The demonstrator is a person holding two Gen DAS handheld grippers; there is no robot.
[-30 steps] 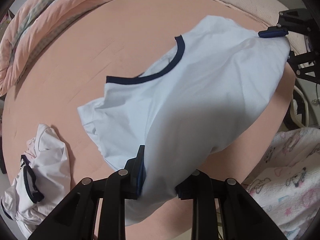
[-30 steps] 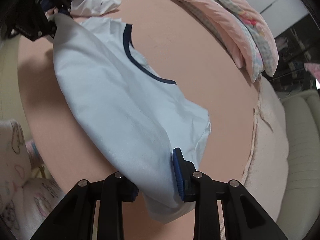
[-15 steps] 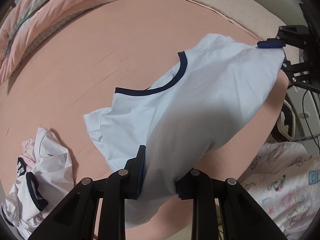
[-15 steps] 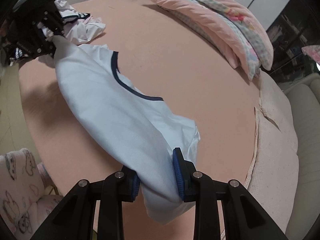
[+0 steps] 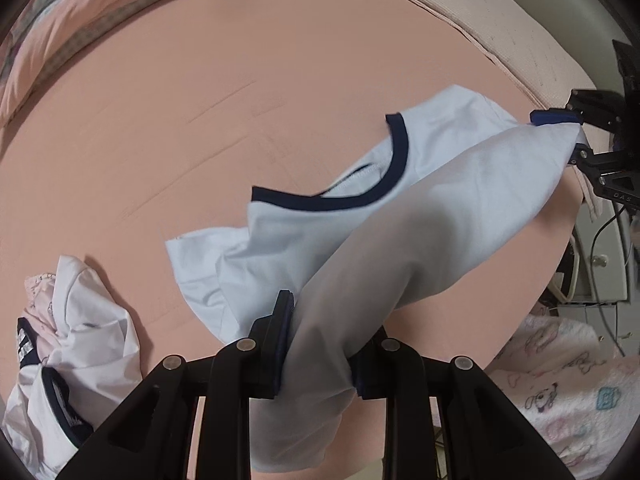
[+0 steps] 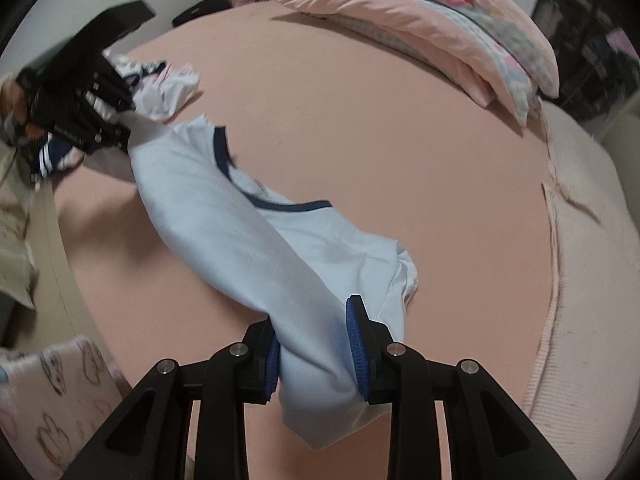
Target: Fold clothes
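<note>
A pale blue T-shirt with a navy collar hangs stretched between both grippers above the pink bed sheet. Its collar end and sleeves rest on the sheet. My left gripper is shut on one hem corner. My right gripper is shut on the other hem corner of the T-shirt. The right gripper also shows at the far right of the left wrist view, and the left gripper at the upper left of the right wrist view.
A crumpled pile of white and navy clothes lies on the sheet at my left. A folded pink quilt lies along the far side. A patterned blanket sits off the bed's edge. A cream mattress pad borders the sheet.
Both grippers have moved forward and lifted with the shirt. The hem is carried toward the collar, and the body of the shirt bunches more into a fold.
</note>
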